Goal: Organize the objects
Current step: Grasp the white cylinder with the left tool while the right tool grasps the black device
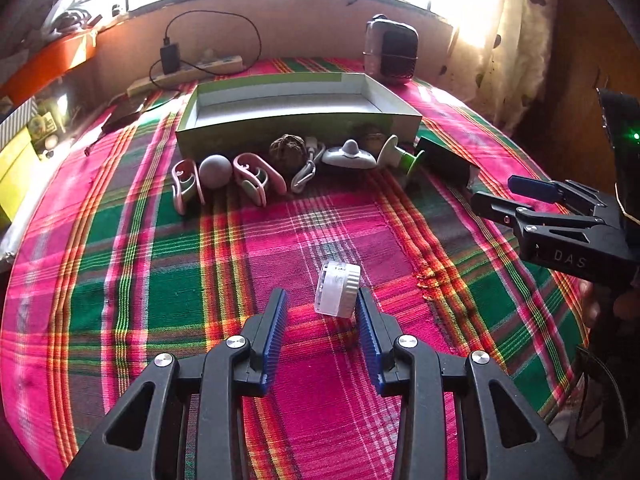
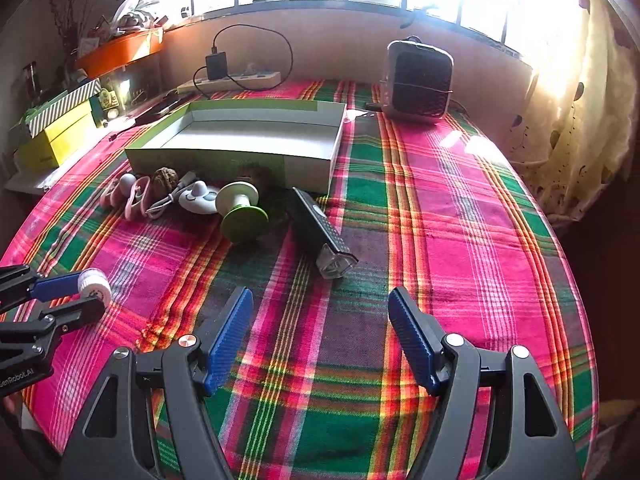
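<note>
A plaid tablecloth (image 1: 120, 300) under a bright window carries an empty green box (image 1: 298, 114), with all the small items lined up before it; nothing looks sorted yet. Left gripper (image 1: 322, 302) gapes around a white ridged-cap jar (image 1: 337, 289), not clamped, tilted, cap toward upper right. Right gripper (image 2: 320, 312) is spread, empty
</note>
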Demonstrator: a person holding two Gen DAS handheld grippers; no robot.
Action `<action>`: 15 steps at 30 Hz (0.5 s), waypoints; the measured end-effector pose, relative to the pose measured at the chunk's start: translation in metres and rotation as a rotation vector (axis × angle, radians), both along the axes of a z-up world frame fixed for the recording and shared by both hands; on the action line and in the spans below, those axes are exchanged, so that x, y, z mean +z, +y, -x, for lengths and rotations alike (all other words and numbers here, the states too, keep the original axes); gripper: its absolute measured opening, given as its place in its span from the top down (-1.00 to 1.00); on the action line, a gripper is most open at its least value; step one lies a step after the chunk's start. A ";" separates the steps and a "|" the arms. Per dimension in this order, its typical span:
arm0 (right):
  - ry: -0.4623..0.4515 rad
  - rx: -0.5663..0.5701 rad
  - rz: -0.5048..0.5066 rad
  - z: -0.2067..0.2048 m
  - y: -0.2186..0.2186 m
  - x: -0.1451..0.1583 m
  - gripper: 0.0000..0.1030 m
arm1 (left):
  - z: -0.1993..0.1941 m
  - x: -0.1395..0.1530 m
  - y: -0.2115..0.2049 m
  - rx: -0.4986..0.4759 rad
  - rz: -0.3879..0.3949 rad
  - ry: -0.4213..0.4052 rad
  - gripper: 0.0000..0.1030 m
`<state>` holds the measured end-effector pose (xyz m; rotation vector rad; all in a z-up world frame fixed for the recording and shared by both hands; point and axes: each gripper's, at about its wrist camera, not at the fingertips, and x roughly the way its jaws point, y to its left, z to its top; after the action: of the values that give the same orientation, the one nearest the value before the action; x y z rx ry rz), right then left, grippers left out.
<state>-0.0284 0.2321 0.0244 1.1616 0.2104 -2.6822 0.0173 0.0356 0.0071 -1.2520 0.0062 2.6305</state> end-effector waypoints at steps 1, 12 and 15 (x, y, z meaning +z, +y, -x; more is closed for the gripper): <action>-0.005 0.001 0.002 0.005 0.001 0.000 -0.37 | 0.001 0.000 -0.001 0.003 -0.002 0.002 0.35; -0.084 0.011 0.022 0.042 0.003 -0.012 -0.37 | 0.021 0.000 -0.003 0.002 0.004 0.014 0.36; -0.089 0.013 0.020 0.048 0.002 -0.013 -0.37 | 0.028 0.000 -0.004 -0.001 0.003 0.016 0.36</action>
<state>-0.0767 0.2340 0.0118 1.2655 0.1754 -2.6080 -0.0110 0.0314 0.0072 -1.2319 0.0141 2.6404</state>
